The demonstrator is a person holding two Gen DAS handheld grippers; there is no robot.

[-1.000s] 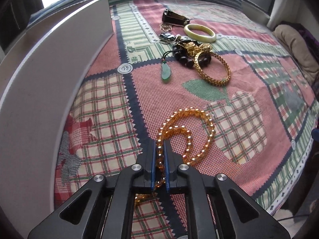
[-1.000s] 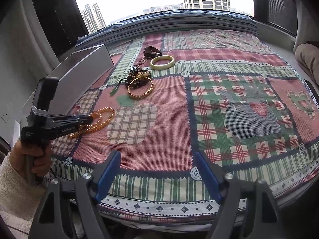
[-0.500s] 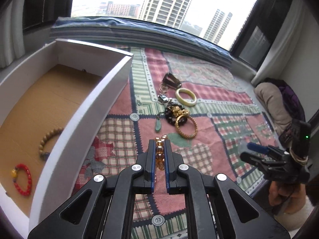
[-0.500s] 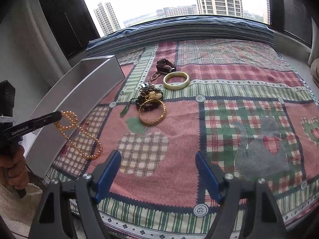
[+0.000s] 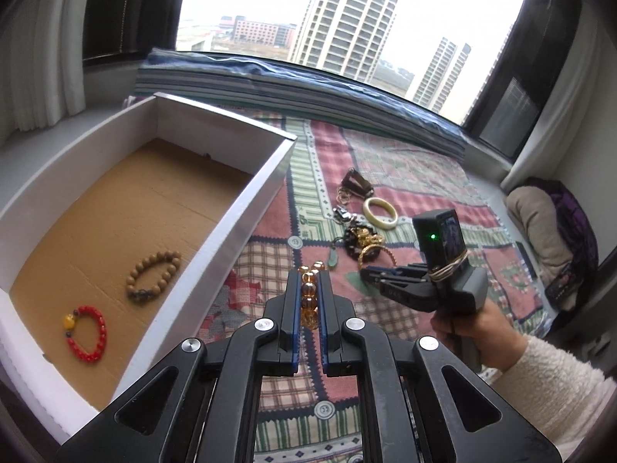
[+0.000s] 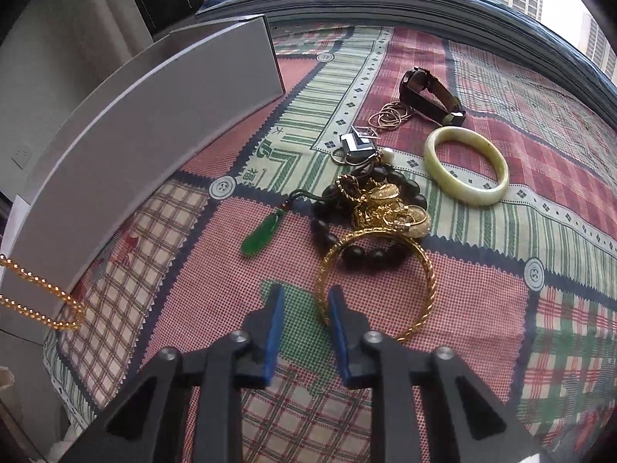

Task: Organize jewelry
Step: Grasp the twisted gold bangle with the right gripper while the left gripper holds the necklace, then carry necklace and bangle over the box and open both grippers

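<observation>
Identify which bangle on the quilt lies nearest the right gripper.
The gold bangle, just ahead of the right gripper; the pale jade bangle lies farther back.

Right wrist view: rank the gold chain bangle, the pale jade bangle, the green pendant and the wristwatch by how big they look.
1. gold chain bangle, though it lies nearest the camera
2. pale jade bangle, close behind; their true order is unsure
3. wristwatch, farthest away
4. green pendant
</observation>
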